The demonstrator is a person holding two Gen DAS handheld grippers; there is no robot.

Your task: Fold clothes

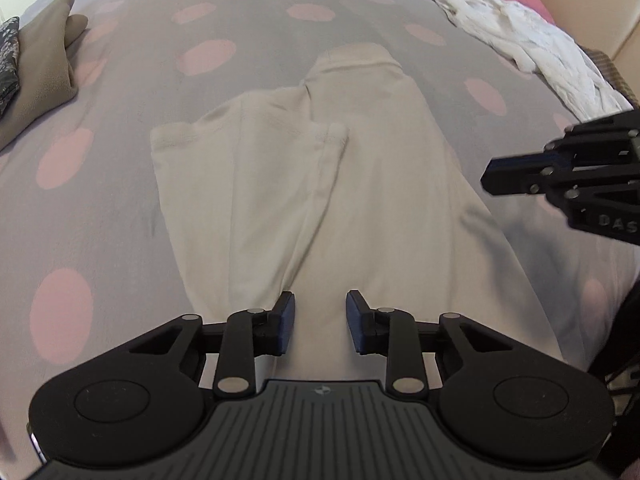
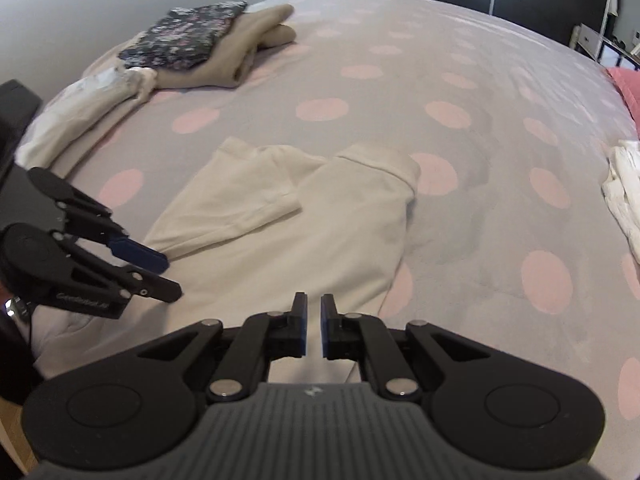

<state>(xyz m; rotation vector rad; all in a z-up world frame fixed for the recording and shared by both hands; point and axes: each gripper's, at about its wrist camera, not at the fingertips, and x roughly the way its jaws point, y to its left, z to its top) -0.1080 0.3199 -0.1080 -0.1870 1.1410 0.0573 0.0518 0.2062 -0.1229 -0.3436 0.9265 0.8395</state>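
A cream shirt point(image 1: 320, 184) lies flat on the bed point(image 1: 120, 184), filling the middle of the left wrist view, its collar toward the top and one sleeve folded across the body. The left gripper point(image 1: 320, 322) sits at the bottom centre over the shirt's lower part, jaws apart with nothing between them. The right gripper point(image 2: 314, 326) sits low in its own view above the shirt's near edge, jaws nearly together with a narrow gap, gripping nothing. In the right wrist view's upper left, a floral garment point(image 2: 188, 36) rests on a folded tan garment point(image 2: 248, 52). A crumpled white garment point(image 1: 520, 44) lies at the upper right of the left wrist view.
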